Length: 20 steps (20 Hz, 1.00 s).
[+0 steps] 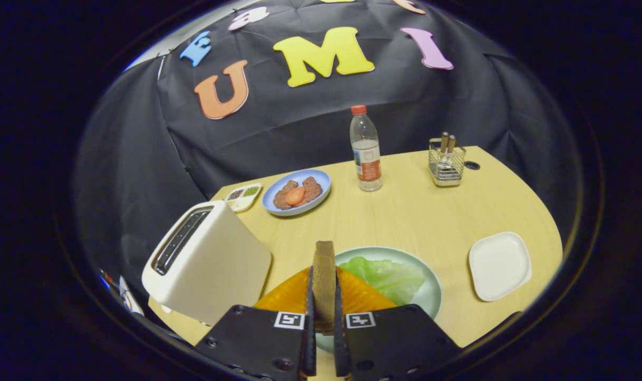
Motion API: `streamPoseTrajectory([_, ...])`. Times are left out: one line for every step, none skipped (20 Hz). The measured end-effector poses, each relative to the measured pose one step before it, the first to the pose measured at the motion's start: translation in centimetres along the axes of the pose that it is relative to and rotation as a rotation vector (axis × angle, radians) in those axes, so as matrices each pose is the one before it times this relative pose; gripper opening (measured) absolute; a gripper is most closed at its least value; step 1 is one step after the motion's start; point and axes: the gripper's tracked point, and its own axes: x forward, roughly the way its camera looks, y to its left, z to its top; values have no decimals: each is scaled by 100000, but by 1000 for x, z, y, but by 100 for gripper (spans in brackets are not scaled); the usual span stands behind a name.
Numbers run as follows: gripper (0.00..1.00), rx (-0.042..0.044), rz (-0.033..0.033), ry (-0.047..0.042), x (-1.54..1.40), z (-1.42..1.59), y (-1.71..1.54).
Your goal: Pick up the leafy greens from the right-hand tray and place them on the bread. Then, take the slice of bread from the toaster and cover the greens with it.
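In the gripper view the claw (324,296) is closed narrow on a slice of bread (324,275), which stands on edge between the two fingers with both pressing its flat sides, its top edge rising above them. Just beyond and beneath the slice sits a pale green plate (432,288) on the bench (405,217); it holds the leafy greens (392,278), spread on the right part of the plate, and something orange (286,296) shows on either side of the held slice, though what it is cannot be told from here. To the left of the claw stands a white toaster (209,262), tilted in the fisheye, its dark slots on top. Well to the right of the green plate lies a white square tray (499,265) with nothing in it. Farther back, a blue plate (321,182) carries brown patties with a red-orange slice on them, and a small divided dish (243,197) beside it holds dark and green bits. A clear plastic bottle (366,151) with a red cap stands upright near the middle rear, and a wire holder (446,165) with utensil handles stands to its right
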Motion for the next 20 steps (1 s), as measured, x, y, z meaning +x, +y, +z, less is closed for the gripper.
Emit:
streamPoseTrajectory([23,-1709,-1449,-305,-284,19,-617])
streamPoseTrajectory([24,-1124,-1061,-502,-140,67,-540])
streamPoseTrajectory([29,-1036,-1279,-60,-131,23,-576])
streamPoseTrajectory([29,-765,-1515,-151,-56,12,-689])
streamPoseTrajectory([29,-390,-1546,-199,-125,26,-743])
streamPoseTrajectory([34,-289,-1729,442,-43,31,-812])
streamPoseTrajectory([43,-1013,-3426,20,70,-28,-1072])
streamPoseTrajectory([43,-1511,-1264,729,89,-131,-838])
streamPoseTrajectory([56,-452,507,783,83,-149,-308])
streamPoseTrajectory([68,127,792,-22,-216,118,-244])
streamPoseTrajectory([81,-194,-147,-1768,-277,393,-620])
streamPoseTrajectory([88,-507,202,-2497,-538,714,-626])
streamPoseTrajectory([90,-1178,449,-2720,-722,740,-602])
streamPoseTrajectory([90,-1770,-94,-3318,-800,943,-942])
streamPoseTrajectory([89,-1960,-387,-2956,-799,896,-1095])
streamPoseTrajectory([89,-1466,33,-2410,-918,909,-1078])
streamPoseTrajectory([89,-1512,29,-2582,-924,970,-1071])
streamPoseTrajectory([89,-2088,-322,-2929,-982,1162,-1292])
streamPoseTrajectory([89,-2584,-381,-3327,-1094,1209,-1375])
streamPoseTrajectory([89,-2345,-769,-3323,-1104,1369,-1515])
